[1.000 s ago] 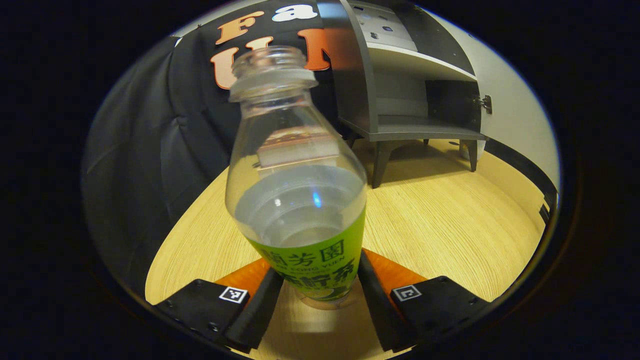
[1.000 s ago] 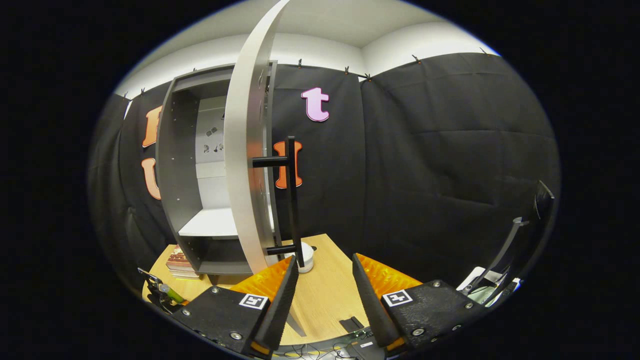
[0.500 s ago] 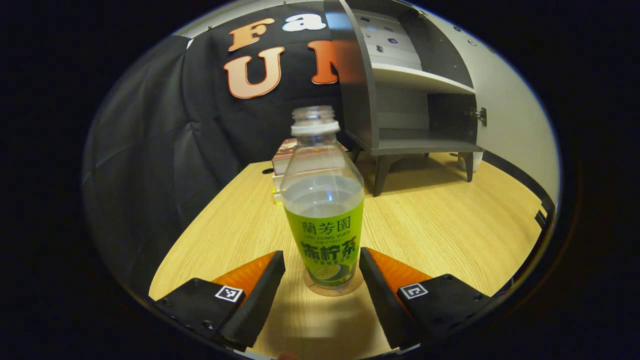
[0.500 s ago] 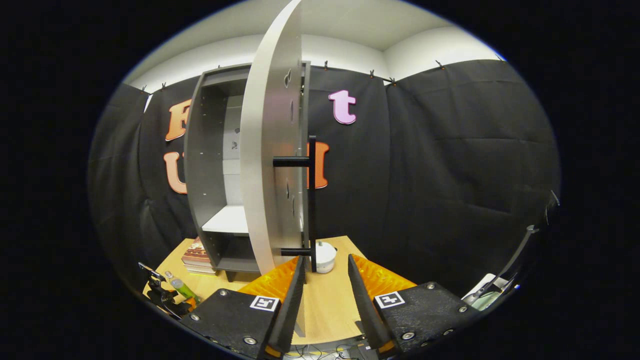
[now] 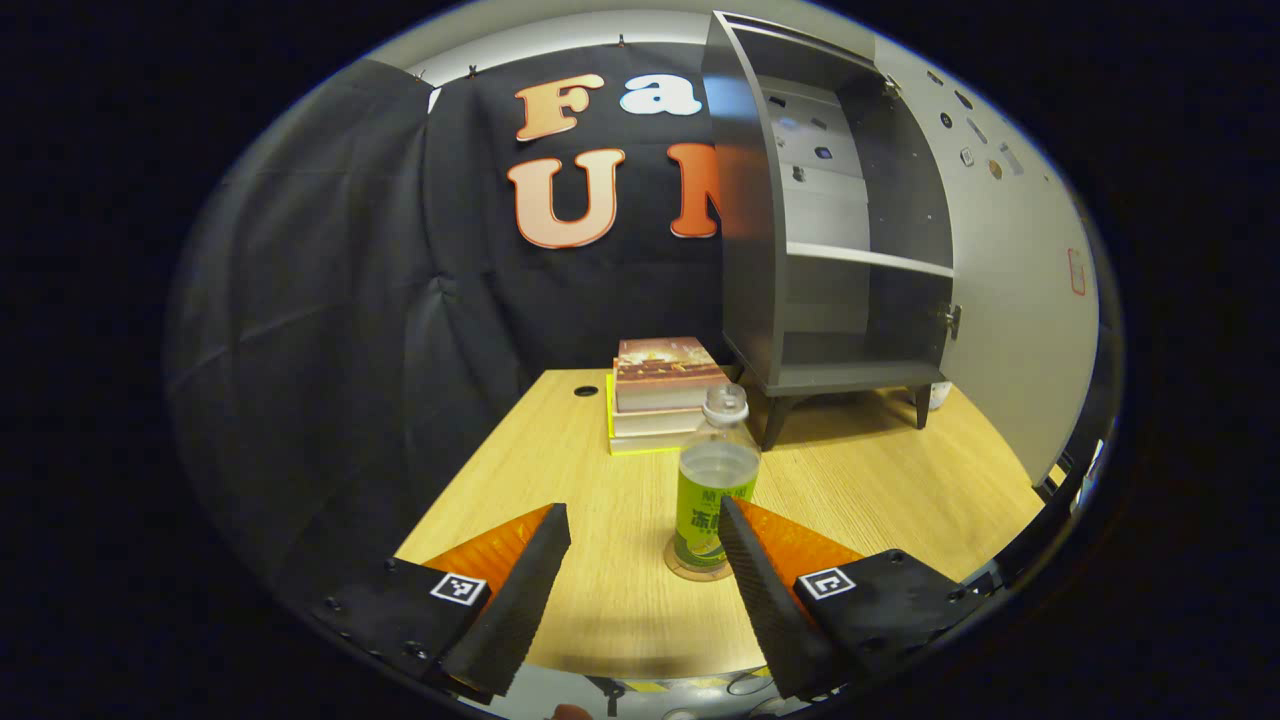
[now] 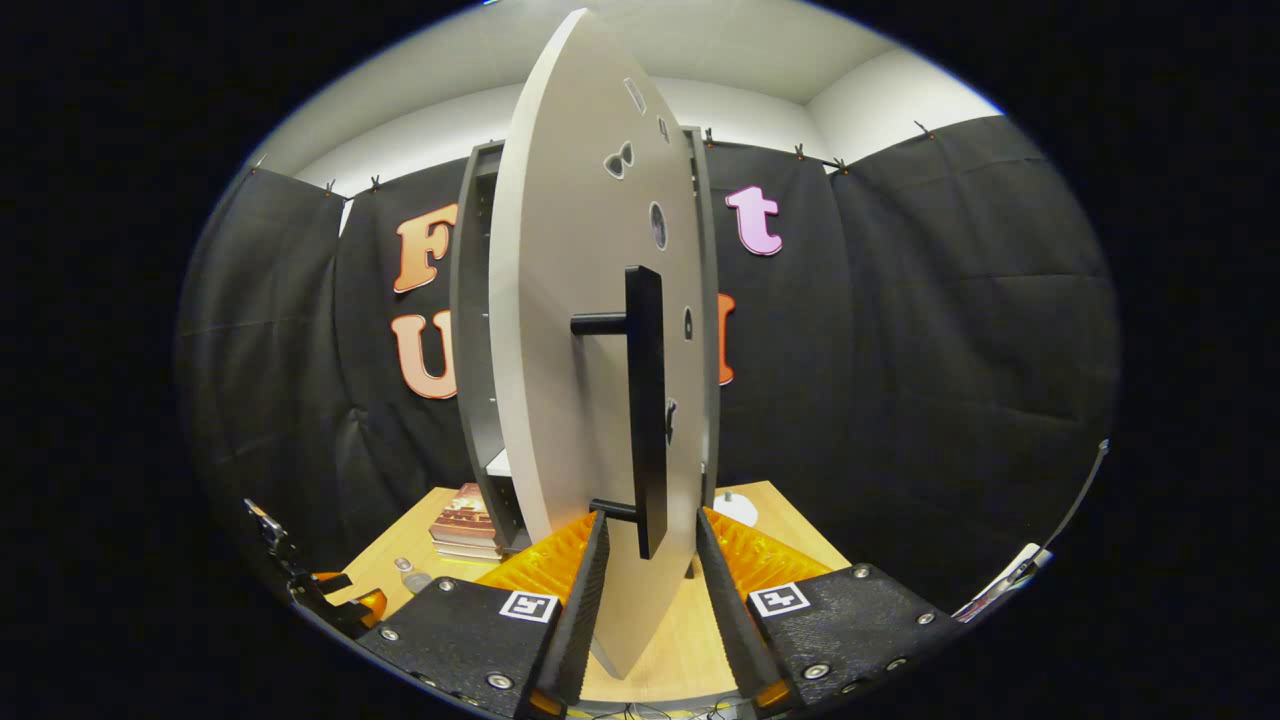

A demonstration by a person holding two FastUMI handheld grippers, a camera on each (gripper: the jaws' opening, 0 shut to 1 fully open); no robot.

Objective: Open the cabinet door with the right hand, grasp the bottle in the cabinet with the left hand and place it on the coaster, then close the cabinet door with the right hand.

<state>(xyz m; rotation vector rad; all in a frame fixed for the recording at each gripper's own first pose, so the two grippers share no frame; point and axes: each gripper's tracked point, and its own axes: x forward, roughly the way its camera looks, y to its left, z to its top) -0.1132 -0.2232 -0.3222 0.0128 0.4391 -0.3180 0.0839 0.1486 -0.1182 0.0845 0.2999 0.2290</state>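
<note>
Stack of books (image 5: 660,392) lying flat on the wooden tabletop (image 5: 880,480), its lowest volume edged in yellow, the whole stack near the tabletop's rear edge. A small dark round hole (image 5: 586,390) pierces the tabletop just beside the books. In the right gripper view, a small white object (image 6: 738,508) rests on the tabletop, well apart from the books (image 6: 462,522).

- The right gripper (image 6: 647,600) was open, one finger on each side of the door's bottom edge.
- The cabinet door (image 6: 575,400) stood partly open, its black handle (image 6: 648,400) upright just above the fingers.
- Books (image 6: 462,522) lay on the table (image 6: 690,640) beside the cabinet (image 6: 468,330).
- The bottle (image 6: 410,575) stood near the table's left edge, with the left gripper (image 6: 320,590) just beside it.
</note>
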